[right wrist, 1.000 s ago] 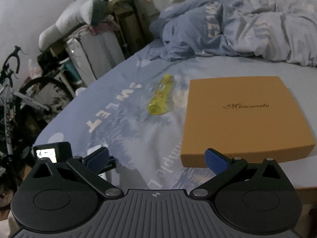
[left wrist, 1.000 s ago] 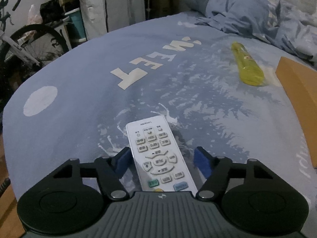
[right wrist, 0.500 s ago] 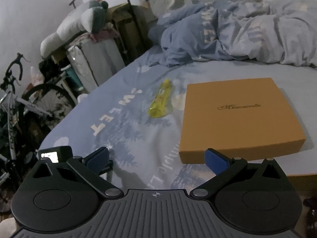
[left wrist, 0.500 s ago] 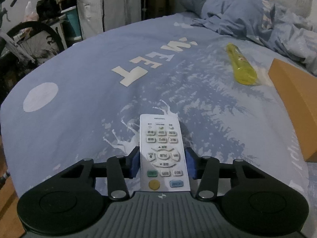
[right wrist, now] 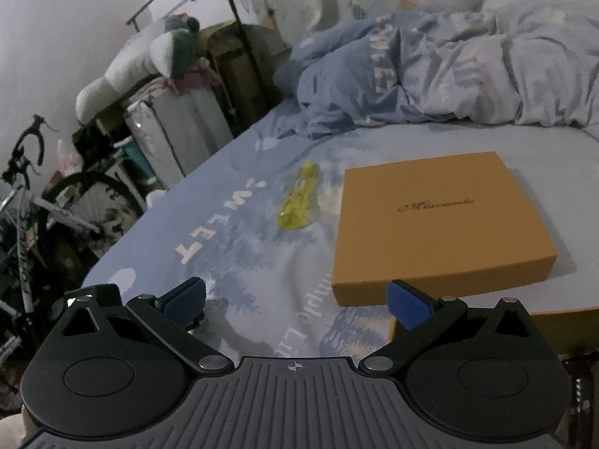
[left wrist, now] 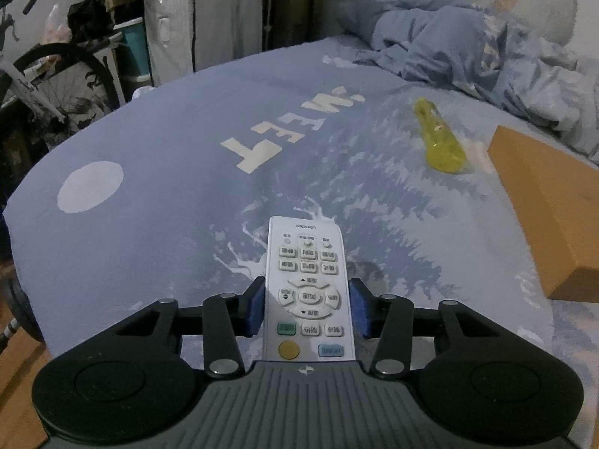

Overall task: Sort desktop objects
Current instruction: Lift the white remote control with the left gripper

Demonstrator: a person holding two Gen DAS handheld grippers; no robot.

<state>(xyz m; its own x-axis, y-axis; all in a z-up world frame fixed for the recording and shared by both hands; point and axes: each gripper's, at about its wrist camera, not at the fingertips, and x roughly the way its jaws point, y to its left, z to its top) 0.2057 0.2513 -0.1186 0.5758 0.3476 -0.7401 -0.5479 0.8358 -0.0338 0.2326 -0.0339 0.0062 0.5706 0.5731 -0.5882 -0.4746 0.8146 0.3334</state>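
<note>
White remote (left wrist: 307,284), yellow bottle (left wrist: 441,141), orange box (right wrist: 438,224), blue sheet (left wrist: 179,157).

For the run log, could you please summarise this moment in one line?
left gripper: shut on remote | right gripper: open, idle | bottle, box: on bed

remote (left wrist: 307,284) smooth plastic; box (right wrist: 438,224) matt cardboard

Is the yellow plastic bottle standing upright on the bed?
No, the yellow plastic bottle lies on its side on the blue printed bedsheet, beside the flat orange cardboard box.
</note>
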